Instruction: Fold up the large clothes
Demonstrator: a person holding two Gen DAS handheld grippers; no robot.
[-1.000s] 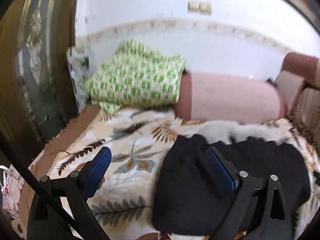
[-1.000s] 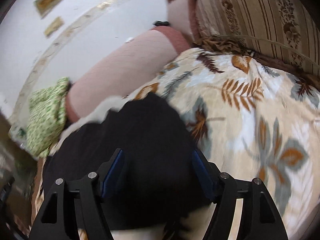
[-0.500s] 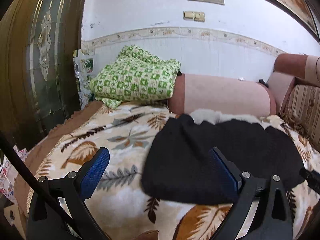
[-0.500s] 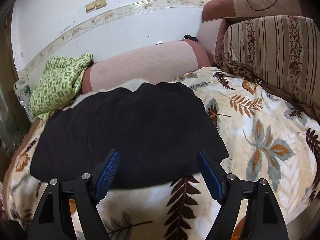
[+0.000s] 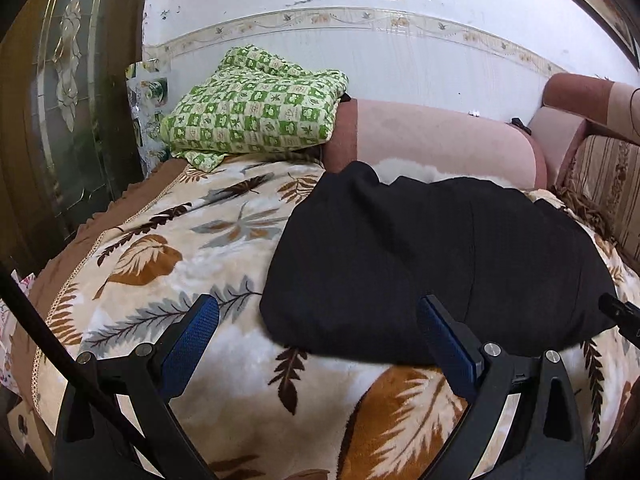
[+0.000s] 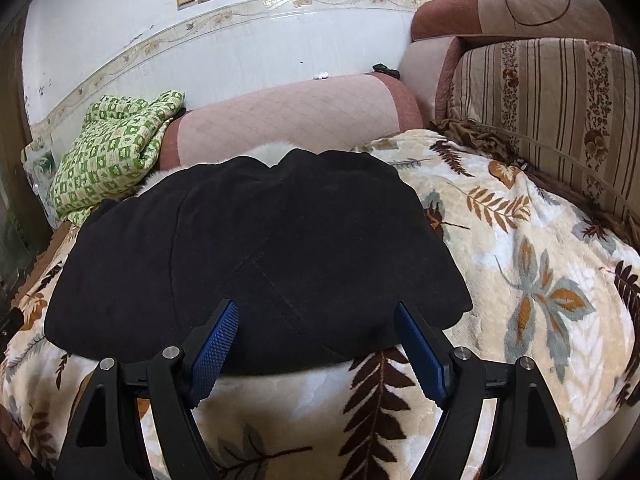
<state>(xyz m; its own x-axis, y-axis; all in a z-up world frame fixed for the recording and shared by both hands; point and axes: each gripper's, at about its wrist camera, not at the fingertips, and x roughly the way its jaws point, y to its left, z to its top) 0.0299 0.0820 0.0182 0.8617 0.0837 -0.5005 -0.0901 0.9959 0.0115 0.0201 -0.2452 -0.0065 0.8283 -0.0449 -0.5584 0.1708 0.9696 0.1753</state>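
A large black garment (image 5: 432,256) lies folded into a broad flat pad on a leaf-patterned blanket (image 5: 168,256). White fleece lining (image 5: 404,170) shows at its far edge. It also shows in the right wrist view (image 6: 256,256). My left gripper (image 5: 316,332) is open and empty, held just short of the garment's near left edge. My right gripper (image 6: 316,336) is open and empty, over the garment's near edge, not touching it.
A pink bolster (image 5: 436,140) lies along the tiled wall behind the garment. A green checked blanket (image 5: 256,108) sits at the back left. A striped sofa cushion (image 6: 548,120) stands on the right. A dark wooden door (image 5: 60,112) is at the left.
Both grippers have pulled back from the garment and levelled out. The garment now lies flat and released; the right gripper's view is no longer tilted.
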